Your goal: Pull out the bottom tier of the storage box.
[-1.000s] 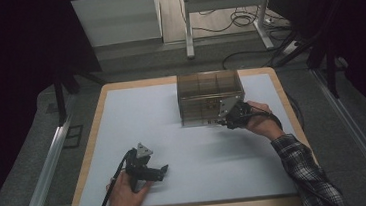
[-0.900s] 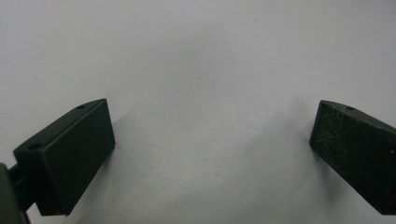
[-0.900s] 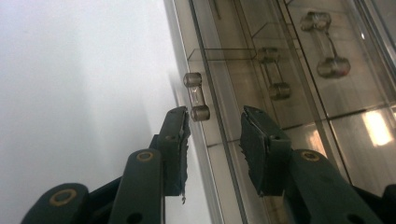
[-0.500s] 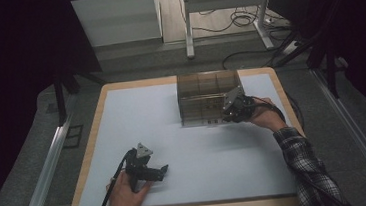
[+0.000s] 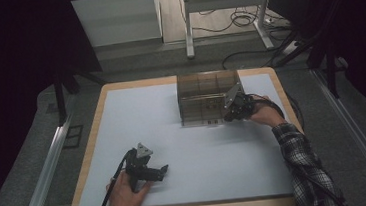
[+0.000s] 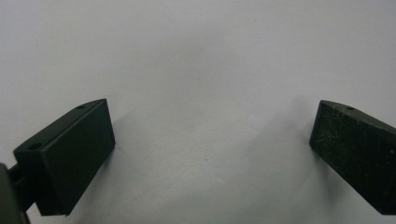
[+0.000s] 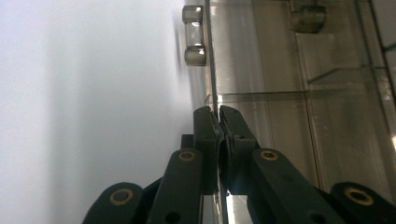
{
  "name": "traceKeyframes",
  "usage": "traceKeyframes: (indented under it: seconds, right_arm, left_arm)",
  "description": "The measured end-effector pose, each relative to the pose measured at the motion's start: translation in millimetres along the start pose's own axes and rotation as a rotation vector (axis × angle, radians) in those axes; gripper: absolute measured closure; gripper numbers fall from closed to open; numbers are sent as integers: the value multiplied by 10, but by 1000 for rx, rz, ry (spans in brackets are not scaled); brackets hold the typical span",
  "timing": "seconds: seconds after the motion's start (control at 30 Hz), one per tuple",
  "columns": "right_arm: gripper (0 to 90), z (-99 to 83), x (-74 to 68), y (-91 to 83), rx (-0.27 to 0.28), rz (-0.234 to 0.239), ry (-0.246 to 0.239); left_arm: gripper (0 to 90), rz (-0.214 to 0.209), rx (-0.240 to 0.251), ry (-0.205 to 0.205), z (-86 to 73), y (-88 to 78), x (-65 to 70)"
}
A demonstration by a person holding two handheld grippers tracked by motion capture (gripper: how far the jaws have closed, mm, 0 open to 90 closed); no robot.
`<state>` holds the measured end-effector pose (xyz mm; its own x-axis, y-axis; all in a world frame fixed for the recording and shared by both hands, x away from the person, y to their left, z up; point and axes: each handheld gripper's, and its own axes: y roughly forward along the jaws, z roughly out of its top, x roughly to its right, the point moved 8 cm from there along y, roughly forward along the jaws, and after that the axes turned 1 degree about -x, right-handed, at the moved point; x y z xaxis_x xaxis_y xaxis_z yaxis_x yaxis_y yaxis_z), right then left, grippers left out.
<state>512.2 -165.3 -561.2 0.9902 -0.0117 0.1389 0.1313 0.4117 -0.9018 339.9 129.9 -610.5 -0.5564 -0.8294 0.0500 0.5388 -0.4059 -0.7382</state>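
Observation:
A smoked clear plastic box [image 5: 205, 88] with inner dividers stands at the far middle of the white mat [image 5: 173, 134]. My right gripper [image 5: 228, 115] is at the box's front right corner. In the right gripper view its jaws [image 7: 218, 114] have just been closing and now pinch the thin edge of the clear front panel [image 7: 243, 70]. A small clear hinge block [image 7: 194, 42] sits farther along that edge. My left gripper [image 5: 163, 171] rests near the mat's front edge, open. In the left gripper view [image 6: 212, 135] only bare mat lies between its fingers.
The mat lies on a wooden board [image 5: 97, 115] with dark floor around it. Metal rails [image 5: 46, 165] run along both sides. A white desk frame [image 5: 189, 27] and cables [image 5: 244, 20] stand beyond the far edge.
My right hand has moved in against the box's front right corner and its jaws have shut on the panel edge. The left hand has stayed where it was.

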Motion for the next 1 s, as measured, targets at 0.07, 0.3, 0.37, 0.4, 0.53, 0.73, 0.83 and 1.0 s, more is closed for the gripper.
traceKeyframes:
  seconds: [0.07,0.3,0.37,0.4,0.53,0.73,0.83,1.0]
  right_arm:
    - [863,4,-14,-4,-5,15,-9]
    - [864,12,-102,-46,5,23,-31]
    - [864,8,-132,-62,-3,20,-31]
    - [864,8,-141,-67,-4,20,-36]
    - [863,4,-208,-84,-3,28,-46]
    - [862,-11,-307,-111,-1,31,-61]
    - [861,-12,-361,-120,2,31,-68]
    - [861,-15,-433,-130,1,34,-75]
  left_arm:
    - [0,0,0,0,0,0,0]
    - [0,0,0,0,0,0,0]
    - [0,0,0,0,0,0,0]
    - [0,0,0,0,0,0,1]
    - [0,0,0,0,0,0,0]
    - [0,0,0,0,0,0,0]
    - [0,0,0,0,0,0,0]
    - [0,0,0,0,0,0,0]
